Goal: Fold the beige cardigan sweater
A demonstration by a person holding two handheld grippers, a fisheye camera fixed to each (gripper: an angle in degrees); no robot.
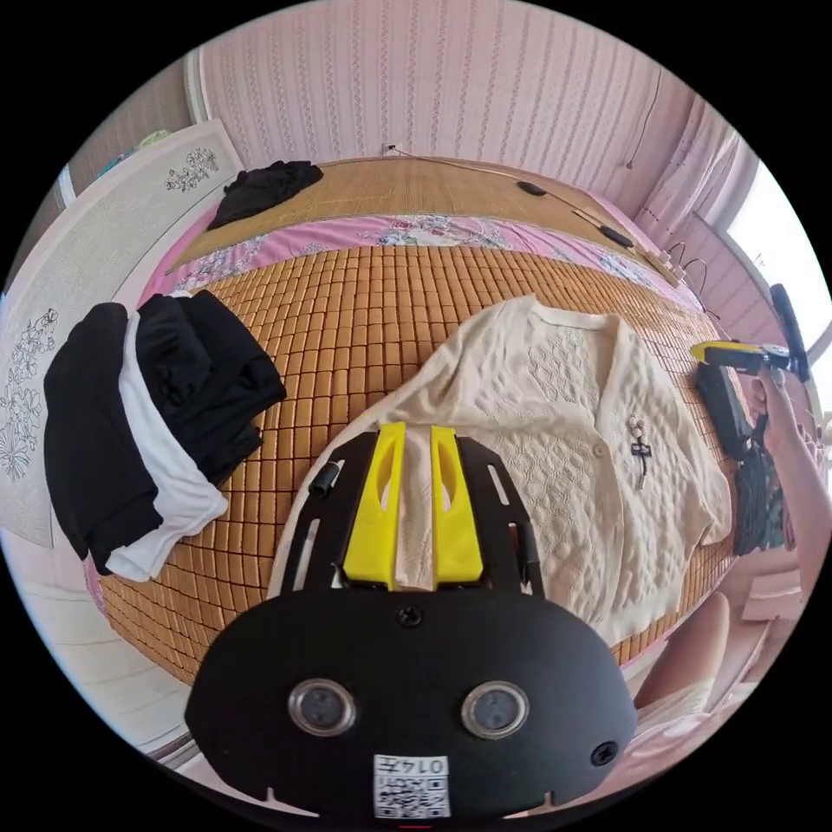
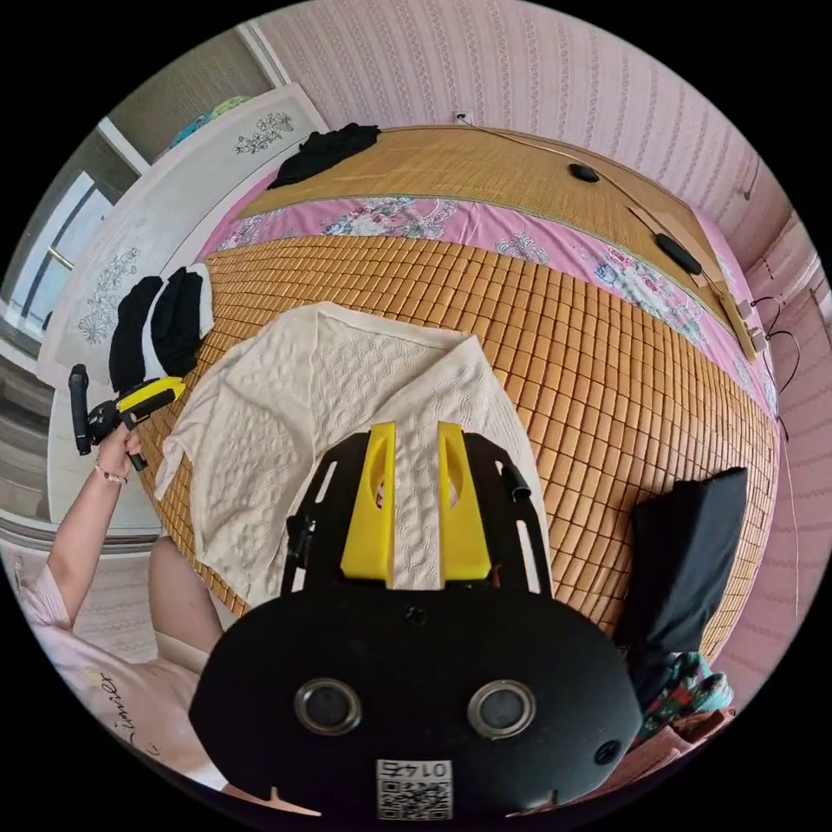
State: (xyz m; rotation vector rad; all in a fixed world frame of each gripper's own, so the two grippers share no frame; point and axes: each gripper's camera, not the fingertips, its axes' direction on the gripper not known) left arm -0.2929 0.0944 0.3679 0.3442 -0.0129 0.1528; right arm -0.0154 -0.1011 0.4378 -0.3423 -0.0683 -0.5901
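The beige cardigan is seen spread flat, front up, on the woven mat of a bed, lying in the centre and right of the left gripper view; a small dark brooch is pinned beside its button placket. In that view the left gripper is held low in the frame, its yellow jaws set narrowly apart with cardigan cloth seen in the gap between them; whether the cloth is pinched cannot be told. A black and white pile of clothes is placed at the left edge of the mat, and a black garment at the upper left. In the right gripper view the right gripper is likewise held above the cardigan's edge, its jaws narrowly parted over the cloth. At the left edge of this view a hand is seen. A dark folded item is laid at the lower right.
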